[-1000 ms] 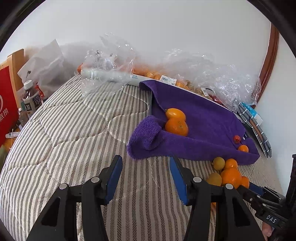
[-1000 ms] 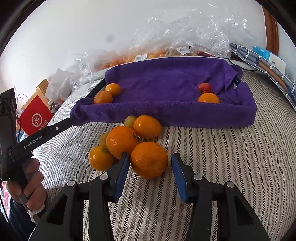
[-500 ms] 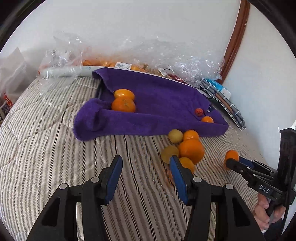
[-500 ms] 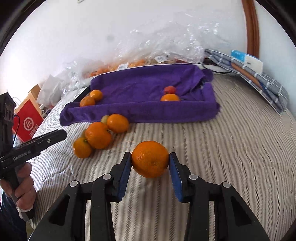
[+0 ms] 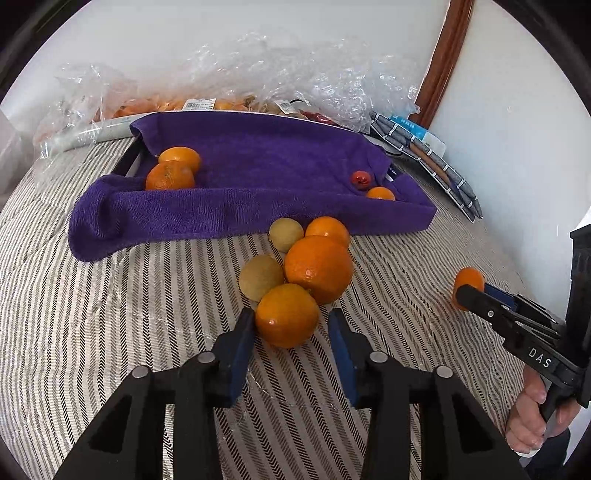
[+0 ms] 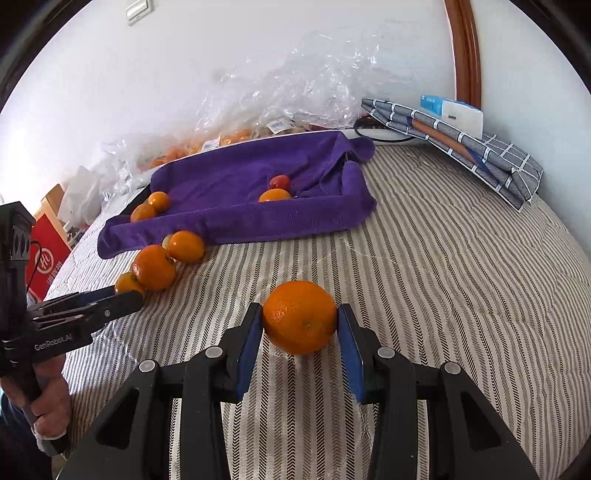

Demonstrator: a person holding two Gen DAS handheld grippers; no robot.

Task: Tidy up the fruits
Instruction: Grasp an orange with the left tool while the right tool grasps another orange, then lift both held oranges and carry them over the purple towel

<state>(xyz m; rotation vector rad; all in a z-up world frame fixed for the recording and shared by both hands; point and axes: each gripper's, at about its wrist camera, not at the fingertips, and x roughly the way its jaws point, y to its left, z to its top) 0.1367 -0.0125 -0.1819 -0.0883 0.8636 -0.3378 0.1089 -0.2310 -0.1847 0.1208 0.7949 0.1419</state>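
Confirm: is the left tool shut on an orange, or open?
Open. The left tool straddles the nearest orange in the pile; a gap shows beside its right finger.

Domestic bedroom: striped quilted bed [image 6: 443, 258], folded checked cloth [image 6: 461, 144] by white wall, plastic grocery bags [image 5: 258, 74] of fruit

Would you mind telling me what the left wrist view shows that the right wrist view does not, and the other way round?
Only the left wrist view shows the left claw open around the nearest orange, plus the yellowish fruit beside it. Only the right wrist view shows the red box and the wall switch. Both show the purple towel with fruit on it and the right claw shut on an orange.
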